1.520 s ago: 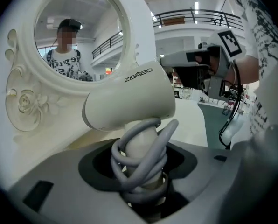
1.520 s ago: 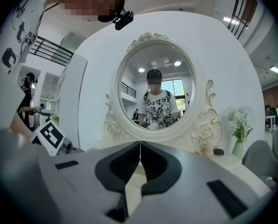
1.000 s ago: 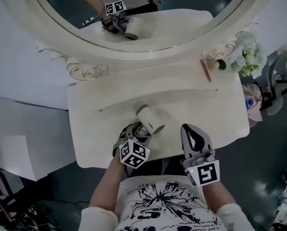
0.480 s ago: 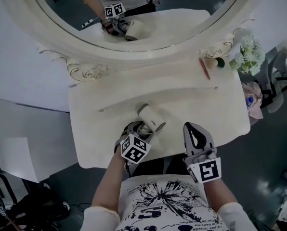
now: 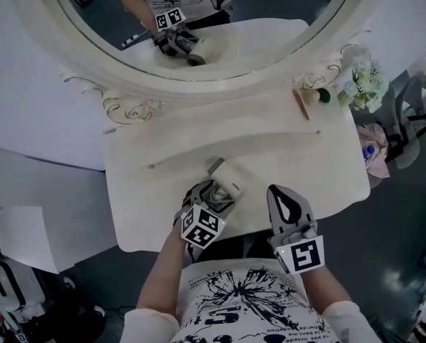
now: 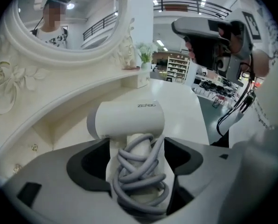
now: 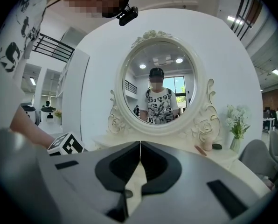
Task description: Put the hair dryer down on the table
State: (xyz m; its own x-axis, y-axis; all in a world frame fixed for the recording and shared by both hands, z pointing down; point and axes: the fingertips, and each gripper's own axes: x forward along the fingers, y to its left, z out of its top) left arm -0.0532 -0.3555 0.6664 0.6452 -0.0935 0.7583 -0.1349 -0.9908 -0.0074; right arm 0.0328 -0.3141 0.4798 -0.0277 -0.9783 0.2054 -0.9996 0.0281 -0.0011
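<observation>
Reaching out over the near edge of the cream-white dressing tabletop (image 5: 299,156), the person's bare left forearm (image 5: 163,277) angles inward and ends in the left gripper (image 5: 214,193), its marker cube (image 5: 201,226) tilted up. Its jaws are opening. The handle of the cream-white hair dryer (image 5: 229,177) stands between them with dark gaps on either side, so they do not pinch it. The right gripper (image 5: 280,197) hangs just beside it, over the same near edge, pointing away from the body. Its jaws are pressed flat together with nothing between them.

Bare tabletop spreads to the left, to the right and beyond the dryer, up to the raised ledge under the oval white-framed mirror (image 5: 220,84). A thin pink stick (image 5: 300,104) and white flowers (image 5: 363,84) sit at the far right corner, well apart from both grippers.

The dryer lies near the front edge, about mid-width. Its short barrel runs crosswise to the left jaws, with the long axis going diagonally from back-left to front-right. The handle, wrapped in a coiled grey cord (image 6: 139,171), points back toward the person. From above it looks laid on the tabletop, though I cannot tell whether the barrel touches fully.
</observation>
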